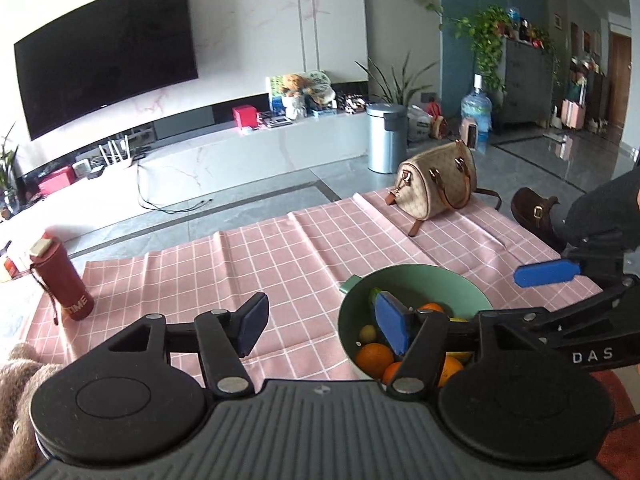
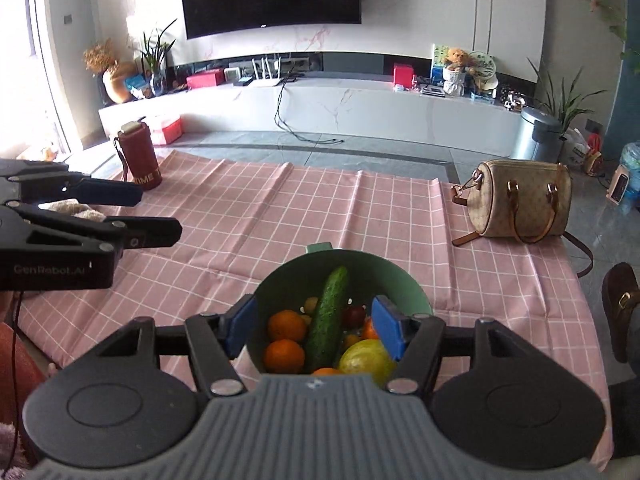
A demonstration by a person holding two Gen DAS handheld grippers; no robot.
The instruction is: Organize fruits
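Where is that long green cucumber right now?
The cucumber stands slanted in the green bowl on the pink checked cloth, among oranges, directly ahead of the open right claw in its own view.

1. A green bowl (image 2: 416,300) sits near on the pink checked cloth.
2. Inside, a cucumber (image 2: 329,316) leans upright among oranges (image 2: 285,325) and a yellow fruit (image 2: 366,358).

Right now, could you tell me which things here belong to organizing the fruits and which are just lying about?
Belongs to the job:
green bowl
oranges
cucumber
yellow fruit
open right claw
open left claw

Lying about:
handbag
red bottle
pink tablecloth
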